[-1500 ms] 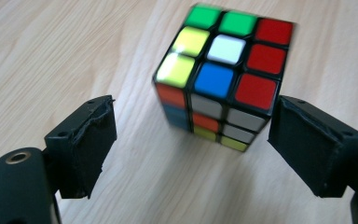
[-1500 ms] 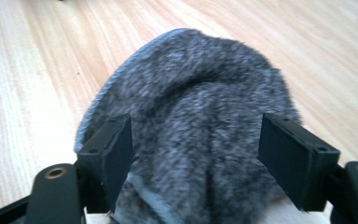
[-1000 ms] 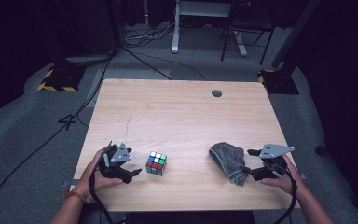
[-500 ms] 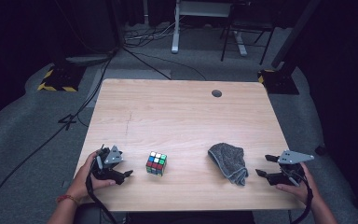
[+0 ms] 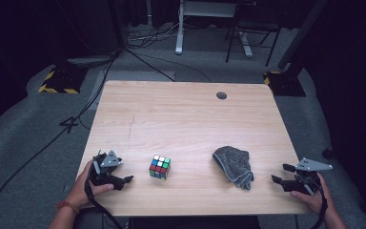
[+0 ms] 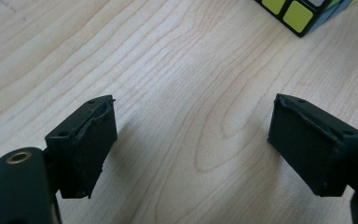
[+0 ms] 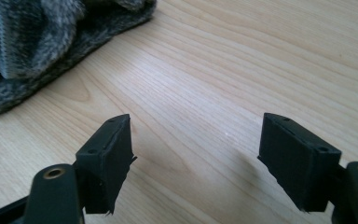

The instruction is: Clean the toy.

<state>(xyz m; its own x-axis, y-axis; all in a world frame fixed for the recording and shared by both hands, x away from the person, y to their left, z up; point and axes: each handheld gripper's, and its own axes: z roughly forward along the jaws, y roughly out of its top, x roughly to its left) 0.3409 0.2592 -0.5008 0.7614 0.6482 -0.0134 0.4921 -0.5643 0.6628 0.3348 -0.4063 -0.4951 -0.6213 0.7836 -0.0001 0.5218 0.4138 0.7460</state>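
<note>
A scrambled Rubik's cube (image 5: 159,167) sits on the wooden table (image 5: 186,119) near its front edge, left of centre. My left gripper (image 5: 124,180) rests to the left of the cube, apart from it. In the left gripper view the left gripper (image 6: 191,135) is open over bare wood, its jaws just having opened a little, and the cube's corner (image 6: 303,11) shows at the top right. A crumpled grey cloth (image 5: 234,164) lies right of centre. My right gripper (image 5: 280,174) stands open at the table's right front corner. The right gripper (image 7: 196,149) holds nothing, and the cloth (image 7: 37,42) lies ahead to its left.
A round cable hole (image 5: 221,95) sits near the table's far edge. Beyond the table, cables (image 5: 147,62) run across the grey floor, with a white desk leg (image 5: 178,28) and a chair base (image 5: 248,43) behind.
Both hands have drawn back toward the near edge. The right gripper moved right, away from the cloth, to the table's corner. The left gripper slid left, away from the cube.
</note>
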